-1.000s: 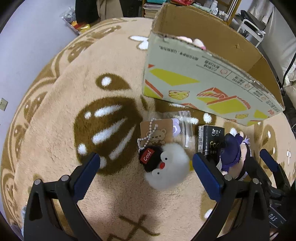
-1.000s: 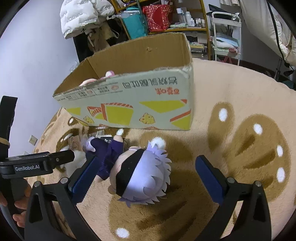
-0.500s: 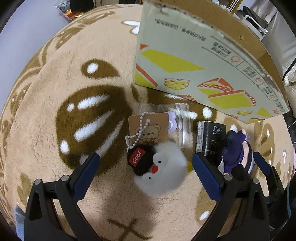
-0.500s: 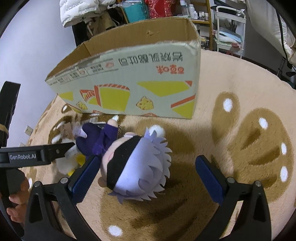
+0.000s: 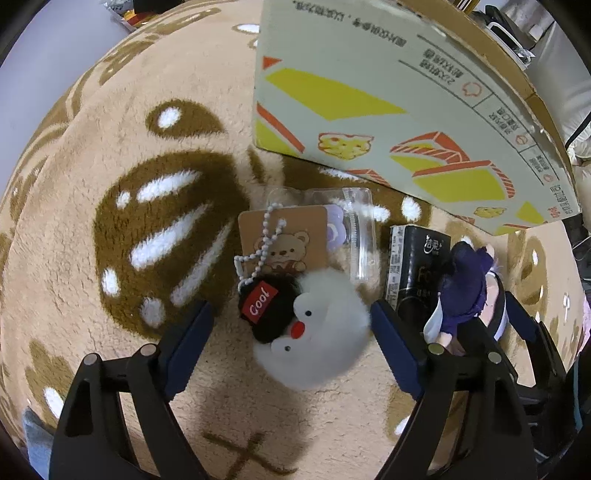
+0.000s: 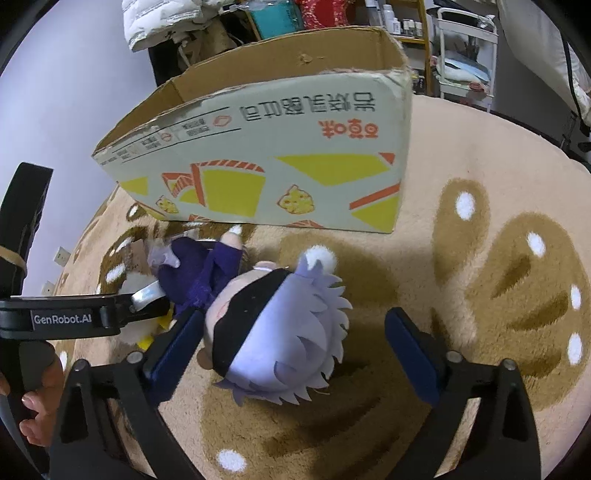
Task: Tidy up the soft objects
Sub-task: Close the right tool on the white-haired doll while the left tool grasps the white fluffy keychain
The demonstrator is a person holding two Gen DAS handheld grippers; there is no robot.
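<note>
A white fluffy plush (image 5: 314, 332) with a black "Cool" cap lies on the rug, between the fingers of my open left gripper (image 5: 290, 325). A doll with lilac hair, a black blindfold and dark purple clothes (image 6: 273, 328) lies between the fingers of my open right gripper (image 6: 295, 336); its body shows in the left wrist view (image 5: 463, 291). A printed cardboard box (image 5: 388, 99) stands open-topped just beyond both, also in the right wrist view (image 6: 280, 162).
A bear-print card with a bead chain (image 5: 284, 243), a clear plastic packet (image 5: 354, 236) and a black tissue pack (image 5: 413, 269) lie between the plush and the box. Tan rug with brown paw prints (image 6: 517, 266) all around. Shelves and clutter (image 6: 332, 14) stand behind the box.
Both grippers have moved down and forward; the white plush and the doll's head now sit between the fingers. The box's inside is no longer seen from the left wrist.
</note>
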